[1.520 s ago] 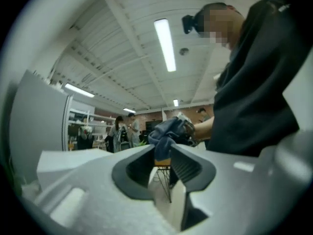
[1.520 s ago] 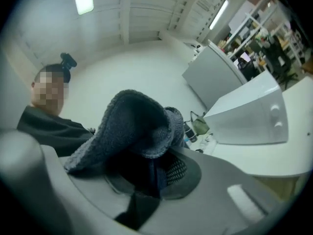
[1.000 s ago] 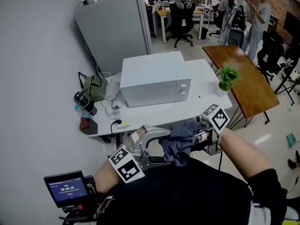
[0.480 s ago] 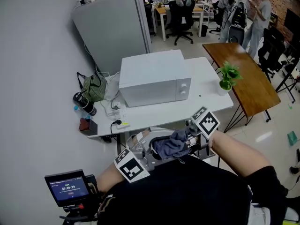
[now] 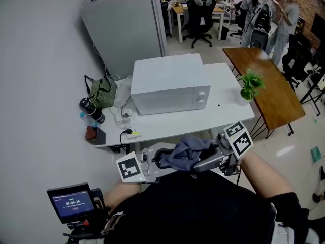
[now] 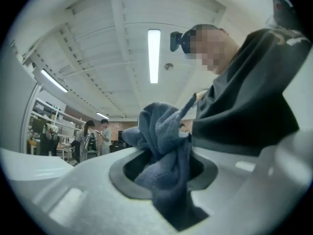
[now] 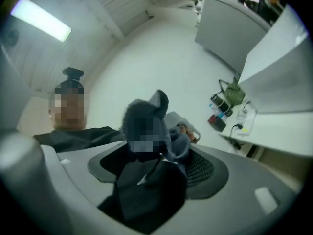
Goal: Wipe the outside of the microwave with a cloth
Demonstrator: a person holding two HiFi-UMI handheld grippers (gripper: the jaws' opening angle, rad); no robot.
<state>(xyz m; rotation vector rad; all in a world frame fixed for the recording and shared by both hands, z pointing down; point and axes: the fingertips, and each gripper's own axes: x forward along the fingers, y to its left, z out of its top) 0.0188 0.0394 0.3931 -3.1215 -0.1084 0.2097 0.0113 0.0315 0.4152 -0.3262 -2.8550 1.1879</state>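
A: Count everything, taking the microwave point(image 5: 170, 83) as the reference.

B: Microwave: one, white, sitting on one white table point(image 5: 223, 111) with its door and two knobs facing the person. Cloth point(image 5: 187, 151): one, blue-grey and bunched. It is hanging in the air in front of the microwave, past the table's near edge, and is not touching the microwave.

A: Grippers?

B: Two, both in front of the microwave, pointing towards each other with the cloth between them. Left gripper point(image 5: 163, 159): its jaws have just been closing and are pinching the cloth, which is running through the narrow gap. Right gripper point(image 5: 199, 162): its jaws have just been opening and are standing wide. One fold of the cloth is lying loose between them, and the pads are not pressing it.

A: Other entries?

B: Potted plant point(image 5: 249, 85): one, standing on the same table beside the microwave's knob end.
Wooden table point(image 5: 271, 93): one, lying beyond the plant, farther from the microwave.
Green bag point(image 5: 103, 93): one, slumping on the microwave's other side, by the wall.
Grey cabinet point(image 5: 127, 27): one, standing behind the microwave.
Office chair point(image 5: 200, 11): one, black, standing well behind the microwave.
People point(image 5: 261, 14): two, standing well behind the microwave.
Small screen point(image 5: 71, 203): one, glowing, well in front of the microwave.
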